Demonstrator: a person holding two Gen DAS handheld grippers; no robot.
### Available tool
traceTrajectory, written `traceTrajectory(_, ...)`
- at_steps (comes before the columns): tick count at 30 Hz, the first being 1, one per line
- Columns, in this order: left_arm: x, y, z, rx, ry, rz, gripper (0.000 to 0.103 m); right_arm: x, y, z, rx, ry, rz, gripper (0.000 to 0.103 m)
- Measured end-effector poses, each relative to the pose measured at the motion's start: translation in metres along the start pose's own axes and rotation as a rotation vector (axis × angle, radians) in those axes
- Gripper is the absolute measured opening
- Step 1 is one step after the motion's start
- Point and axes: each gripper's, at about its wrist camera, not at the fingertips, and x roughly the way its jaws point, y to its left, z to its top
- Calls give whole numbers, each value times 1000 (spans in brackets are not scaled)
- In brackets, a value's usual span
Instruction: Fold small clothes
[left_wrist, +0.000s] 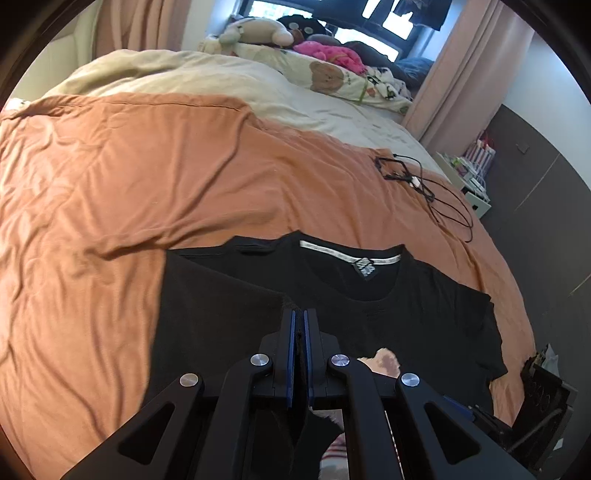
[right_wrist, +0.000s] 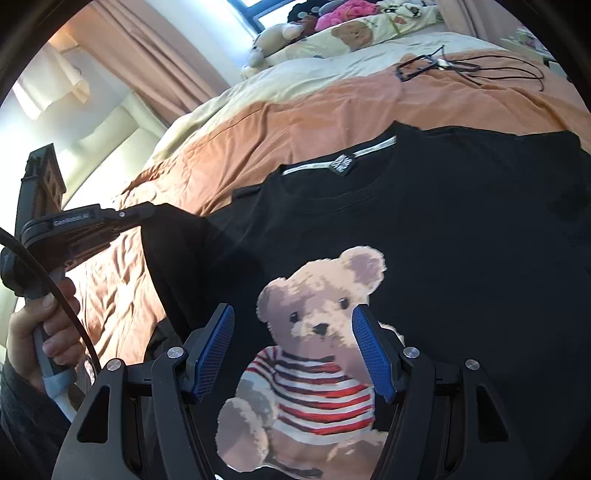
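Note:
A black T-shirt (left_wrist: 406, 314) with a teddy-bear print (right_wrist: 314, 332) lies face up on the orange sheet (left_wrist: 147, 184) of a bed, its collar (left_wrist: 351, 254) toward the pillows. My left gripper (left_wrist: 299, 317) is shut on a fold of the shirt's left side, and black cloth shows between its blue pads (left_wrist: 293, 350). In the right wrist view the left gripper (right_wrist: 147, 211) holds that cloth lifted off the sheet, with a hand (right_wrist: 48, 325) on its handle. My right gripper (right_wrist: 293, 310) hovers open over the bear print with nothing between its fingers (right_wrist: 218, 343).
A black cable (left_wrist: 417, 184) lies coiled on the sheet beyond the shirt. Stuffed toys (left_wrist: 258, 33) and a bear-print pillow (left_wrist: 332, 77) crowd the head of the bed. Curtains (left_wrist: 461, 74) and a white shelf (left_wrist: 472, 173) stand on the right, and a dark box (left_wrist: 543, 402) sits at the near right edge.

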Motion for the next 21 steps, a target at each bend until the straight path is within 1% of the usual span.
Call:
traceTrajectory(1, 5, -3, 1, 3, 6, -3, 4, 0, -2, 1, 4, 0, -2, 65)
traceTrajectory(3, 12, -5, 2, -1, 20, -3, 12, 1, -5, 2, 10, 2, -4, 65)
traceTrajectory(4, 14, -4, 1, -8, 30, -7, 23, 2, -6, 2, 11, 4, -6, 65)
traceTrajectory(5, 15, -2, 0, -15, 31, -10, 38, 3, -6, 1, 13, 8, -6, 65)
traceTrajectory(7, 11, 6, -4, -26, 15, 8, 54, 6, -6, 2, 12, 18, -1, 65)
traceTrajectory(11, 3, 33, -13, -57, 18, 51, 55, 10, -5, 4, 0, 25, -8, 65)
traceTrajectory(15, -6, 66, -28, -76, 36, 115, 55, 11, -7, 5, -9, 30, -29, 65)
traceTrajectory(21, -12, 112, -54, -116, 77, 158, 55, 4, -10, 6, -24, 23, -64, 65)
